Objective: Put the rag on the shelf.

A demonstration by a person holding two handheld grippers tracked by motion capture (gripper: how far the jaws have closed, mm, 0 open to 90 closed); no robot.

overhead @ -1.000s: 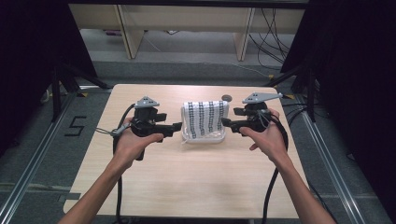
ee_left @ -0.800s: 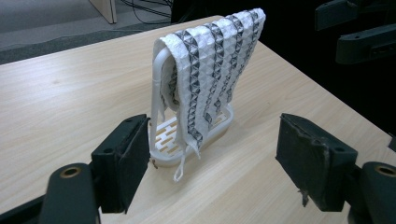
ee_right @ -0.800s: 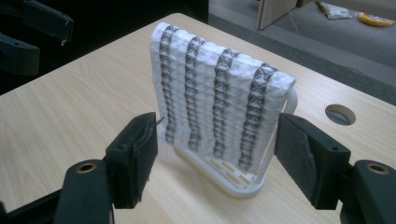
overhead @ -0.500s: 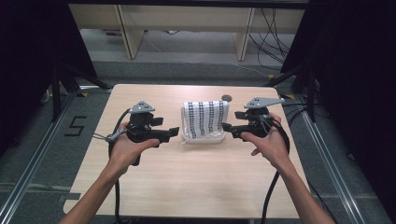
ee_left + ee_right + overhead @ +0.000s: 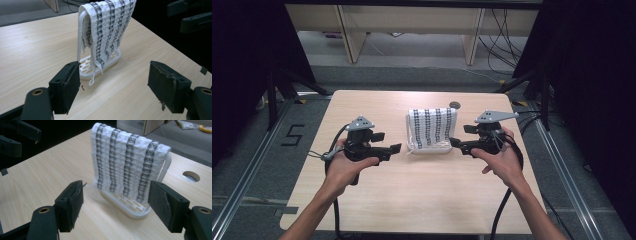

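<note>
High view: wooden table [image 5: 422, 200] on grey floor [image 5: 252, 165].

A light wooden table [image 5: 377, 200] stands on a grey floor [image 5: 242, 160] marked with a black "5" [image 5: 292, 135], with pale cabinet legs [image 5: 349, 30] and loose cables [image 5: 502, 30] beyond, and dark curtains [image 5: 592, 75] at both sides.

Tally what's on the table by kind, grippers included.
Grippers: 2, the left gripper and the right gripper, both open
Cloths: 1, the white cloth with dark stripes
Racks: 1, the white rack holding the cloth
Total: 4
</note>
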